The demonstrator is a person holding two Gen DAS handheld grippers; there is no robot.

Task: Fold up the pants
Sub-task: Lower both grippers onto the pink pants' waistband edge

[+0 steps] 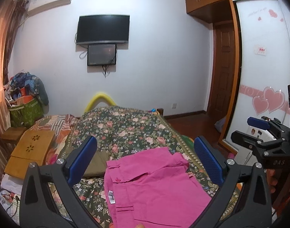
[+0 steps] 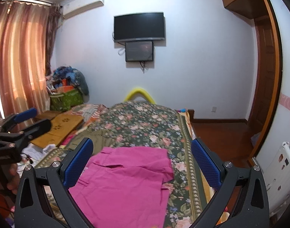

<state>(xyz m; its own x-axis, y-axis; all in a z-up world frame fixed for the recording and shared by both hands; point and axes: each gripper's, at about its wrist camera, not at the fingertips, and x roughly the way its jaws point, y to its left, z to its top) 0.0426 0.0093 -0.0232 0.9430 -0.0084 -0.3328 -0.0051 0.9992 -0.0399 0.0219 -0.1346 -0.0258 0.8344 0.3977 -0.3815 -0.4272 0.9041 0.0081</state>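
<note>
Both tongs [image 1: 145,159] [image 2: 142,162] agape above pink pants [image 1: 154,186] (folded) on floral bedspread [image 1: 125,129]

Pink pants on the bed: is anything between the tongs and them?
Nothing visible. The pants lie flat on the bedspread, and both tongs, left and right, hang open above them with only air between.

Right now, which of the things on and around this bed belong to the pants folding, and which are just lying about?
For the job:
bright pink cotton pants
left gripper, open
right gripper, open

Just lying about:
flowered dark green bedspread
olive green garment
pale wooden lap tray
green patterned bag
black wall television
</note>
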